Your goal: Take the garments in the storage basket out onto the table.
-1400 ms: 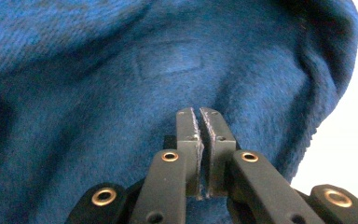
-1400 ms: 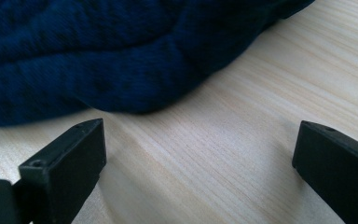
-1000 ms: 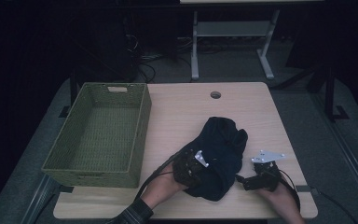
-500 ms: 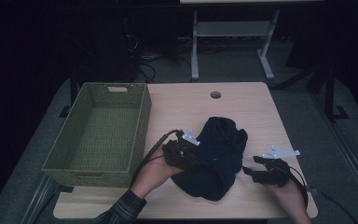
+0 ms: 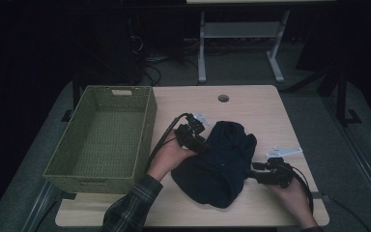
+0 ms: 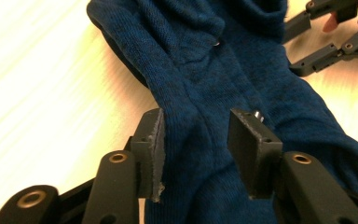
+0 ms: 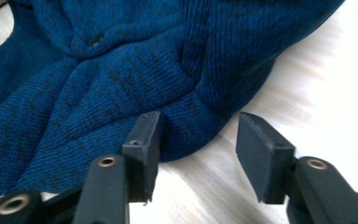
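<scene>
Wooden table (image 5: 265,108), bearing dark blue knit garment (image 5: 220,162); left gripper (image 6: 200,140) straddling a fold, right gripper (image 7: 198,149) gaping at its edge, neither clamping.

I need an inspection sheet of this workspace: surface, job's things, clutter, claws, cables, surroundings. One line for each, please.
Surface: light wooden table, with a round hole near its far edge.
Job's things: dark blue knitted garment bunched on the table; green woven basket at the table's left, nothing seen inside.
Clutter: nothing seen.
Claws: left claw open, jaws on either side of a fold of the garment; right claw open at the garment's edge, one jaw against the cloth, the other over bare wood.
Cables: black cable loops from the left claw; another trails from the right claw; more lie on the floor behind.
Surroundings: dark room, grey floor, white table frame behind.
</scene>
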`<action>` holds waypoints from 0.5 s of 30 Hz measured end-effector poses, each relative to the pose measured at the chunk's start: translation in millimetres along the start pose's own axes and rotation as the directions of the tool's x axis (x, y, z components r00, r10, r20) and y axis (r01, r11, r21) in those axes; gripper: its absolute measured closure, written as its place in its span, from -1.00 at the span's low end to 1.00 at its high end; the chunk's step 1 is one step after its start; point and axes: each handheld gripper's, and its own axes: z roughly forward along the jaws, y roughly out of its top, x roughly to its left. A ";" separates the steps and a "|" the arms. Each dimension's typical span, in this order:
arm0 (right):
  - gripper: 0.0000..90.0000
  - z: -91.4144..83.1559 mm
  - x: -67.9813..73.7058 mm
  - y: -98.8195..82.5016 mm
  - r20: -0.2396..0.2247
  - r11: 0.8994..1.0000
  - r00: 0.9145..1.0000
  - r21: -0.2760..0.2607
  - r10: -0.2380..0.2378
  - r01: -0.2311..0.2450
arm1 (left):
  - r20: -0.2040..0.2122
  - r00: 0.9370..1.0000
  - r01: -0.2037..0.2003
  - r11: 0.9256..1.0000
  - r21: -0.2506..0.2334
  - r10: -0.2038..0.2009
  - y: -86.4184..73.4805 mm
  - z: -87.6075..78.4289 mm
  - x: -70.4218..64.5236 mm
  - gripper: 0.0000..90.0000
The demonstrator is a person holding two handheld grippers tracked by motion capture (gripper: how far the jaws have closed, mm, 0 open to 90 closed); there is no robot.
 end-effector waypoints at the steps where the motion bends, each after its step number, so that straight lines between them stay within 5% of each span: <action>1: 0.18 1.6 -0.4 0.1 -0.010 1.000 1.000 0.011 0.018 -0.018 | 0.003 1.000 0.007 1.000 0.001 -0.007 0.3 3.8 0.6 0.28; 6: 0.67 4.9 -1.9 0.4 -0.036 0.999 0.999 0.032 0.016 -0.015 | 0.006 1.000 -0.011 0.999 0.030 0.011 -1.1 10.5 4.4 0.83; 9: 0.85 5.8 -0.5 2.1 -0.034 0.999 0.999 0.039 -0.002 0.003 | 0.004 1.000 -0.020 0.999 0.041 0.020 -2.5 10.3 5.1 0.91; 15: 0.89 -5.7 7.1 9.2 0.029 0.999 0.999 0.016 -0.042 0.042 | -0.021 1.000 -0.014 1.000 0.018 0.014 -6.8 -0.5 3.4 0.93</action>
